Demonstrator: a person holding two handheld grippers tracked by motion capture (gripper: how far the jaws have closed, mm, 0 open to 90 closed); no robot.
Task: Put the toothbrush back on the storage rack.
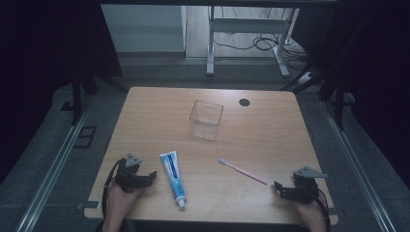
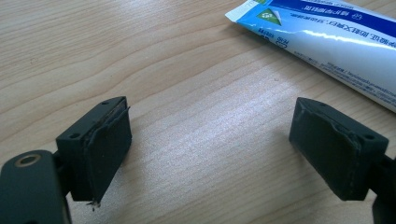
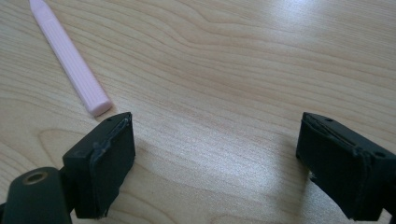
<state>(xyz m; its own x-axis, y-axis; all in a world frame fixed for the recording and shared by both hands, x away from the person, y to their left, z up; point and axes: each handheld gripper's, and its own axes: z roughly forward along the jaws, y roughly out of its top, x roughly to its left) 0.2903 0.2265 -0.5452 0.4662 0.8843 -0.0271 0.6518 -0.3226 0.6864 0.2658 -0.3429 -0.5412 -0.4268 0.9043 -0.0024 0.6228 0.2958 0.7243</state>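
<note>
On the light wooden tabletop (image 1: pixel 270 135), the white-and-blue toothpaste tube (image 1: pixel 173 178) lies flat just beside the left tongs (image 1: pixel 151 176), at about their 3 o'clock, its cap end toward the near edge. The left tongs stand spread wide, nothing between them. The slim pink plastic toothbrush (image 1: pixel 241 171) lies near the right tongs (image 1: pixel 277 186), at roughly their 10 o'clock; those also stand spread and empty. A clear square plastic cup (image 1: pixel 206 119) stands upright at the tube's 1 o'clock, well apart.
</note>
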